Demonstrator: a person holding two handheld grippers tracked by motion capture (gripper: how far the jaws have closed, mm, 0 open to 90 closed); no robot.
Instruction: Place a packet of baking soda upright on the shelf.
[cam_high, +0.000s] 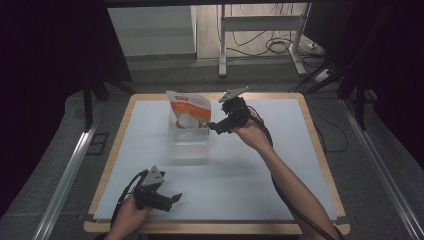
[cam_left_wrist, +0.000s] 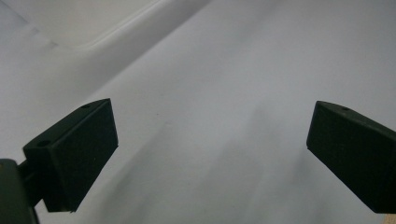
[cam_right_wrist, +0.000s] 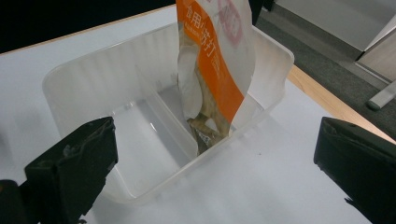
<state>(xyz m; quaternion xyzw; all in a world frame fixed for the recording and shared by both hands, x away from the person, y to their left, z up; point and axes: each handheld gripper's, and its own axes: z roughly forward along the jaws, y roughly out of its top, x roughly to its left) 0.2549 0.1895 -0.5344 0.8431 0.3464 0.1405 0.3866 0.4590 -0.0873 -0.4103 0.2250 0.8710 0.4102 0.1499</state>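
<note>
Orange-white pouch (cam_right_wrist: 217, 60) stands upright in the clear bin (cam_right_wrist: 74, 81) at the worktop's (cam_high: 260, 185) far middle. Right gripper (cam_high: 220, 126) hovers just beside it, jaws apart, empty. Left gripper (cam_high: 170, 199) idle (also open) near front edge. Risk: nudging the light bin would topple the pouch.

Bin (cam_right_wrist: 93, 79): clear plastic, smooth, semi-glossy. Pouch (cam_right_wrist: 219, 51): glossy printed film, prob. plastic. Gripper pads (cam_right_wrist: 74, 168): matt black, slightly rough. Tabletop (cam_high: 260, 175): matt white; wood edge.
</note>
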